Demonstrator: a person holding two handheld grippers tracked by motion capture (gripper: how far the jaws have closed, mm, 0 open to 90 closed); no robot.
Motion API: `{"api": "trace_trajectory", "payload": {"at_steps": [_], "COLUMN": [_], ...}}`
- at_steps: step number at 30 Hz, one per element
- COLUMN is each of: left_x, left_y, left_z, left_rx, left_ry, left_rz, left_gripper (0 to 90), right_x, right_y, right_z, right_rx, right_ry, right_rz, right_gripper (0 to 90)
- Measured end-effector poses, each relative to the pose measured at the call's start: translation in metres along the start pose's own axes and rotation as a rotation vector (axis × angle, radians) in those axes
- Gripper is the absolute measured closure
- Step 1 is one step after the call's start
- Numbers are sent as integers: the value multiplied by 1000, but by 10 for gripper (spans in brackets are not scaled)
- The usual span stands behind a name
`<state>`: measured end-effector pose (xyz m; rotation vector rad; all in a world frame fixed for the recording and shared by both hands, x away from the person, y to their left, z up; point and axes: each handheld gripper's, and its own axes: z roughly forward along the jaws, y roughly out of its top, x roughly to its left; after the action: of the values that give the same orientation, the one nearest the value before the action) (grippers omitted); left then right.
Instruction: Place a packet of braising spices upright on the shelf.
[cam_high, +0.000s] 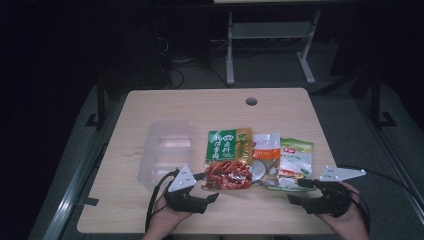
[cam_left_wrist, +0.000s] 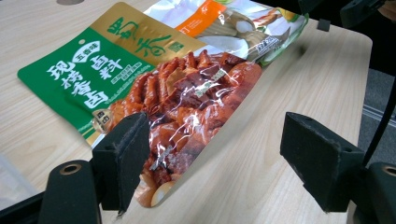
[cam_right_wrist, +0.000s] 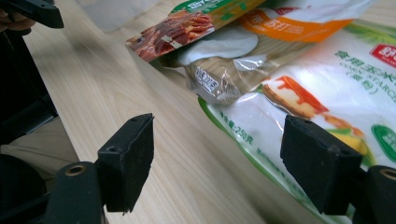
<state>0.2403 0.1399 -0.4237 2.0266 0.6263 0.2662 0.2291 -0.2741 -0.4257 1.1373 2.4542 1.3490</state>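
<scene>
three flat food packets lie side by side, edges overlapping, near the front of a pale wood-grain table (cam_high: 210, 107); a clear plastic tray (cam_high: 167, 150) sits just to their left, probably set there to receive them. the left gripper (cam_high: 212, 196) rests at the near corner of the green packet (cam_high: 227, 159), its jaws wide apart and gripping nothing; in the left gripper view one black pad stands in front of the packet's lower edge, the other over bare table, so the corner seems lined up for a pinch, though whether the pad touches the film cannot be told. the right gripper (cam_high: 296, 191) is likewise spread open and empty, level with the near edge of the white packet (cam_high: 296, 162), one pad over that packet, one over wood. between them lies the orange packet (cam_high: 265, 156), tucked under the green one and partly over the white one.

materials: the green packet is glossy crinkled film with a gold band and a printed photograph of reddish-brown food; the white packet is smooth, soft-looking, green-bordered; the orange one has a transparent, wrinkled window. the tray is thin, rigid and translucent with rounded corners. the jaw pads are matte, blocky foam-like wedges.
</scene>
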Motion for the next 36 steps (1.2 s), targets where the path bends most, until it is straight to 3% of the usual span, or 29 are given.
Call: {"api": "trace_trajectory", "payload": {"at_steps": [3,8,13,17,23,28,30,36], "left_x": [0,0,4,7,9,9,10,9], "left_y": [1,6,10,12,11,11,11,12], "left_z": [2,12,19,22,20,20,20,20], "left_rx": [2,9,11,7,7,13,4,5], "left_ry": [-4,-8,-14,-11,1,8,10,10], "left_rz": [5,17,19,10,10,18,17,22], "left_gripper": [247,261,281,285,289,289,289,289], "right_x": [1,5,5,-3,-16,-25,-32,-48], "right_y": [3,24,43,61,100,119,128,132], "right_z": [1,8,17,33,65,82,94,114], "right_rx": [-2,-1,20,42,92,126,139,163], "right_ry": [1,4,13,15,72,87,112,108], "right_rz": [-2,-42,-51,-23,19,41,81,157], "right_gripper": [251,251,256,274,302,310,329,351]}}
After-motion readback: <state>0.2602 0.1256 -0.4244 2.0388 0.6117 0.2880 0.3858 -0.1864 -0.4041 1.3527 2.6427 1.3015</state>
